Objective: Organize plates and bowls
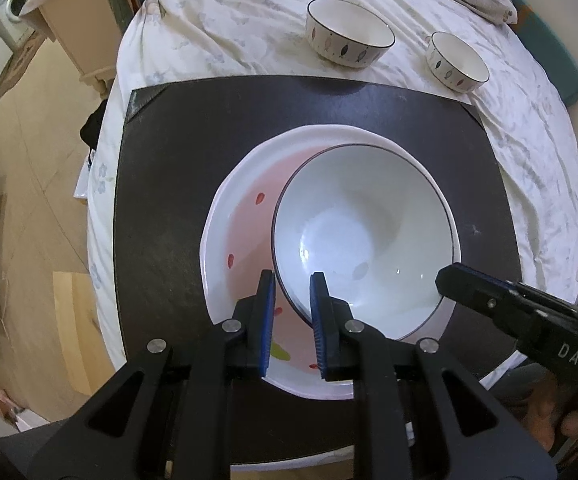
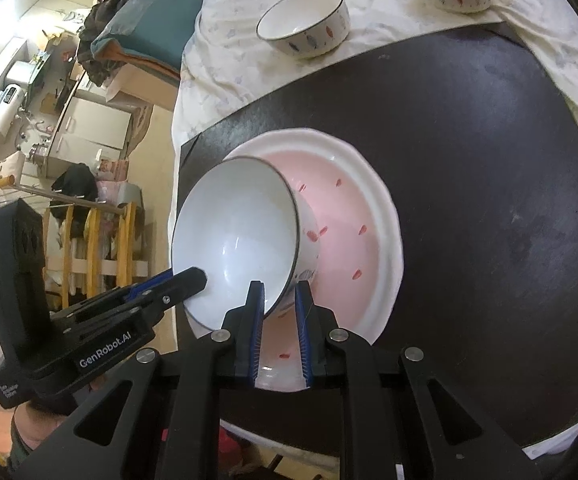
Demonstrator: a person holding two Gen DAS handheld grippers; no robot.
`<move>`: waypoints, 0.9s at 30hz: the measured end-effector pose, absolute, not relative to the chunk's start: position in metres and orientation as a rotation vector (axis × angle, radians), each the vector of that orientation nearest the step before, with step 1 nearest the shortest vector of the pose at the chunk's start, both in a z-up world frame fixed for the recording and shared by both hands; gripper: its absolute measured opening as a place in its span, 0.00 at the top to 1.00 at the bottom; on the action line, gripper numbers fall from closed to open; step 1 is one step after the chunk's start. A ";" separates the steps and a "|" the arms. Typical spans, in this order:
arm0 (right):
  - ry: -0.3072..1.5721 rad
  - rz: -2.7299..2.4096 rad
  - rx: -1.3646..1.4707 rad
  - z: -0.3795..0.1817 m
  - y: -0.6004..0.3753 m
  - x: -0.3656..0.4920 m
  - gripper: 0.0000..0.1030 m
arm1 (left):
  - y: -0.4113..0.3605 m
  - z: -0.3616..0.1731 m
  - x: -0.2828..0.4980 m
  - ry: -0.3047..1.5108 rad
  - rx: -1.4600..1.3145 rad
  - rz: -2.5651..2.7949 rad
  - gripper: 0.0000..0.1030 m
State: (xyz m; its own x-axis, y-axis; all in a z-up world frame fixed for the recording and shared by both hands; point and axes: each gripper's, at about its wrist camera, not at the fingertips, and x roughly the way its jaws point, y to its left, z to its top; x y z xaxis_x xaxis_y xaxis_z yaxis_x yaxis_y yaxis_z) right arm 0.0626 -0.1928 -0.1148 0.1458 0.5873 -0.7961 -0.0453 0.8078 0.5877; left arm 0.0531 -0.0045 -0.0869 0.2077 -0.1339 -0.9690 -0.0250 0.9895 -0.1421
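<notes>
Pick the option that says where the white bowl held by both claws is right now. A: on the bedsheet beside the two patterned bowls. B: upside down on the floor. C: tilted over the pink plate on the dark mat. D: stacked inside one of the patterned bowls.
C: the white bowl leans at an angle over the pink plate on the dark mat, its rim pinched by the left claw and the right claw.

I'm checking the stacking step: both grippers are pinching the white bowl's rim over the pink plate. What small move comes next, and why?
Probably ease the white bowl level onto the pink plate's middle, then let go. The left gripper and right gripper are each shut on its rim, and the right wrist view shows it tilted, off to one side of the plate.
</notes>
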 end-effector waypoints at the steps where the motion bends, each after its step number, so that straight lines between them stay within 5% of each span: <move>1: 1.354 0.475 0.480 -0.114 -0.193 0.063 0.83 | -0.004 -0.086 0.054 1.357 -0.132 -0.076 0.86; 13: 1.311 0.459 0.467 -0.108 -0.197 0.060 0.81 | -0.001 -0.079 0.056 1.315 -0.114 -0.047 0.83; 15: 1.299 0.457 0.475 -0.106 -0.199 0.061 0.80 | 0.000 -0.076 0.055 1.295 -0.118 -0.039 0.67; 23: 1.248 0.446 0.528 -0.096 -0.208 0.063 0.80 | 0.001 -0.059 0.056 1.208 -0.109 -0.018 0.41; 27: 1.227 0.430 0.536 -0.090 -0.211 0.065 0.80 | 0.009 -0.053 0.057 1.178 -0.137 0.002 0.40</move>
